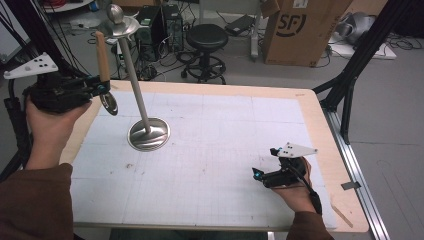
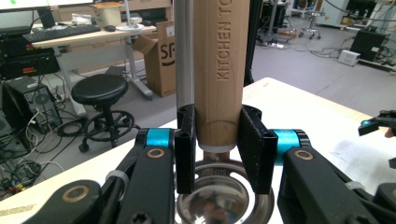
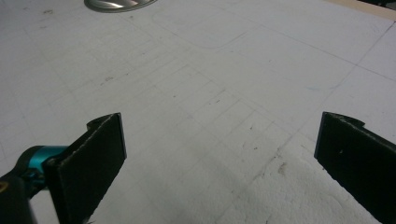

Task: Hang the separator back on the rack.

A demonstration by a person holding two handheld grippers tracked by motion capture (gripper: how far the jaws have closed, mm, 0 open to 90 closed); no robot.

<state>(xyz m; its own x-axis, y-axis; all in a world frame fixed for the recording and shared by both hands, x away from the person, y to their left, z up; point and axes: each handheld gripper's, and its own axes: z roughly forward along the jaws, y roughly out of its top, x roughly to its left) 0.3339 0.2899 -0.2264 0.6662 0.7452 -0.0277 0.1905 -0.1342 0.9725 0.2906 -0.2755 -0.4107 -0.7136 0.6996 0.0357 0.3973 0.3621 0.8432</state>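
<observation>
The landmark is the metal stand (image 1: pixel 142 95): a round polished base on the white table mat (image 1: pixel 225 150), a slim upright pole, and a small dish with a ball finial at the top.

**Item handled.** A utensil with a wooden handle (image 2: pixel 219 70) and a polished metal head (image 1: pixel 109 102) is held in the air just to the left of the stand's pole, above and left of the base. The handle points up and the head hangs below the jaws. The handle bears embossed lettering reading "KITCHEN TO…", cut off at the frame edge.

**Handling estimate.** The utensil is judged rigid and fairly light. The wood offers good friction. The metal head looks smooth and is likely slippery, and it would scratch against the stand. The best place to hold is the lower end of the handle, just above the metal collar, where the weight of the head sits close to the jaws and swing is limited.

**Left gripper** (image 2: pixel 218 149). The jaws are clenched on the lower end of the handle, one pad on each side, with no visible gap. In the left gripper view the pole rises directly behind the handle; whether the two touch cannot be told.

**Right gripper** (image 1: pixel 270 175). It rests low over the mat, well to the right of the stand's base and nearer the person. The jaws are spread wide and carry nothing; its fingertips (image 3: pixel 100 154) hover just above bare mat.
</observation>
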